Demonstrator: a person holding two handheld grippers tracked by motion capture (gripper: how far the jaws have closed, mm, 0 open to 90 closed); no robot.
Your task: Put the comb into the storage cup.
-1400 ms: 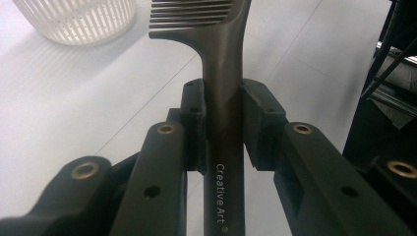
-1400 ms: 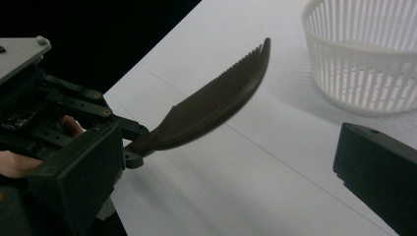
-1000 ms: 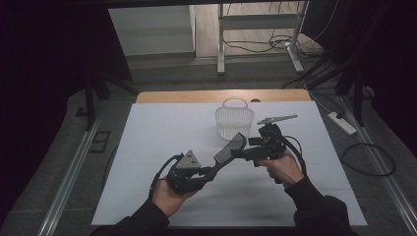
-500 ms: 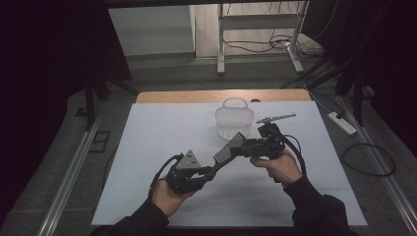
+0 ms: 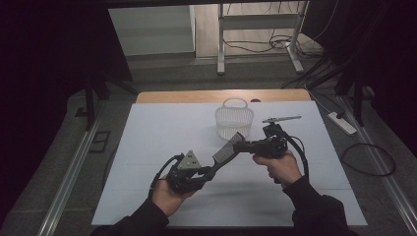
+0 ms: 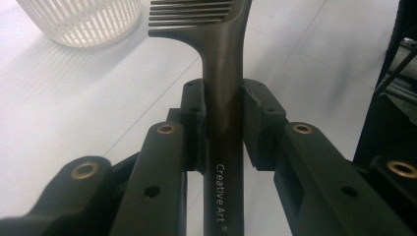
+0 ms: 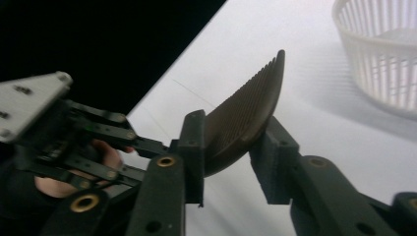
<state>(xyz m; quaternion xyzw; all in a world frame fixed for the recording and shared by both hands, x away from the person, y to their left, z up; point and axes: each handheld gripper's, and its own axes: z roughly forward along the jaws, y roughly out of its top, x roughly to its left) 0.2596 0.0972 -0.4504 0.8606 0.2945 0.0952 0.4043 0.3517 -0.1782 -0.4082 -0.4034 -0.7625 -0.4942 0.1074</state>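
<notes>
Near the white basket (image 5: 234, 122) on the white table (image 5: 147, 142), in the high view, a dark wide-tooth comb (image 5: 227, 150) is held in the air between both tools. The left gripper (image 5: 209, 173), with its grey three-cornered plate, sits in the left hand (image 5: 169, 194) well short of the basket and points up toward it, clamped on the comb's handle. The right gripper (image 5: 238, 145) lies level just in front of the basket, held by the right hand (image 5: 276, 166), and meets the comb's toothed end. Both forearms are cut off by the lower edge, and the jaw tips are too small to read here.

Seen from the left gripper view, the comb (image 6: 222, 98) runs straight up between the two pads, which press its handle from both sides; the teeth and the basket (image 6: 83, 19) are cut off at the top.

Seen from the right gripper view, the jaws have just been closing, with the comb's toothed head (image 7: 243, 123) between them. The left pad touches it; whether the right pad presses is hard to tell. The basket (image 7: 378, 54) stands beyond, cut off at the right, and the left gripper (image 7: 74, 142) is partly lost in darkness.
</notes>
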